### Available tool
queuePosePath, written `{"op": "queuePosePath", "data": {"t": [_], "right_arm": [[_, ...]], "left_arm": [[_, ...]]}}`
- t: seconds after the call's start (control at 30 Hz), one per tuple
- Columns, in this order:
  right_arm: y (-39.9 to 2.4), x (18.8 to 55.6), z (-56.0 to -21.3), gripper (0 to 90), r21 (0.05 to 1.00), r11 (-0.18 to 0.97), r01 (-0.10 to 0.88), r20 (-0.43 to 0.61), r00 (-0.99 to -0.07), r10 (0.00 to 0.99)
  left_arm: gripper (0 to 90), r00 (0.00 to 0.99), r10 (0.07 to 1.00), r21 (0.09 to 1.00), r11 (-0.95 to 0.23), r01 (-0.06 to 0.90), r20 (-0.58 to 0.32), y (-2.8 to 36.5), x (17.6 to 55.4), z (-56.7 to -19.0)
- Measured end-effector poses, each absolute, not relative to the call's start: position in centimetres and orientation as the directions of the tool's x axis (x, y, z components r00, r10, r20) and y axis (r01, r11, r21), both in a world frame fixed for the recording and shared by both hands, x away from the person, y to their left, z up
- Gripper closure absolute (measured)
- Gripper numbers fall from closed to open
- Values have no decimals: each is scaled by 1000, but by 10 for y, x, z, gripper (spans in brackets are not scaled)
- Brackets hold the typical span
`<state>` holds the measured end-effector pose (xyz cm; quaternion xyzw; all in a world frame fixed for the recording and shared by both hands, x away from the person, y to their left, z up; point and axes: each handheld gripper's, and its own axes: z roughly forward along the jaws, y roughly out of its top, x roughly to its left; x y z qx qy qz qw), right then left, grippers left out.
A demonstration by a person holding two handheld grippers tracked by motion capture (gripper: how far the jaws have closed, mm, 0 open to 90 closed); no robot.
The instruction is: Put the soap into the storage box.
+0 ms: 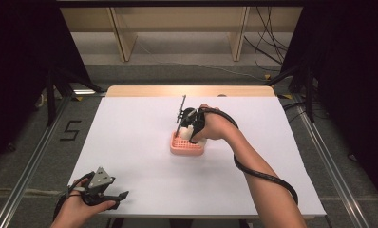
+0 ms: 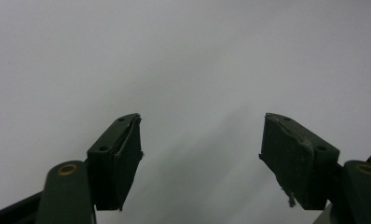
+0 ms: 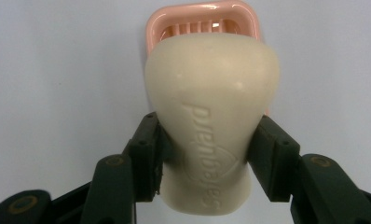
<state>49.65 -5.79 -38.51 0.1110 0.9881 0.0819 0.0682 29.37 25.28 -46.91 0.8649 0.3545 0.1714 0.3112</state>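
A cream bar of soap (image 3: 211,107) with raised lettering sits between the jaws of my right gripper (image 3: 204,154), which is shut on it at the bar's narrow waist. Beyond it lies a pink slotted soap dish (image 3: 202,21), partly hidden by the bar. In the high view the right gripper (image 1: 191,130) holds the soap (image 1: 187,131) just above the pink dish (image 1: 187,147) at the table's middle. My left gripper (image 1: 112,199) rests near the front left edge, its jaws open over bare white surface, as the left gripper view (image 2: 200,154) confirms.
The white table top (image 1: 130,142) has free room all round the dish. A wooden strip (image 1: 189,90) runs along its far edge, with metal rails (image 1: 30,166) on the floor at both sides and wooden shelving (image 1: 177,28) behind.
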Motion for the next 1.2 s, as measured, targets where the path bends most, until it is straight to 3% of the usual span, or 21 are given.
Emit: {"op": "queuePosePath", "data": {"t": [0.93,0.97,1.2], "right_arm": [[-45,504,-395,505,174,970,171,-125,-973,194],[-44,501,-396,505,171,960,222,-113,-963,243],[-43,504,-405,505,167,964,209,-114,-966,230]], "left_arm": [[285,680,731,662,-537,523,55,252,292,-470],[285,680,731,662,-536,524,54,251,292,-470],[285,680,731,661,-537,524,54,252,292,-470]]}}
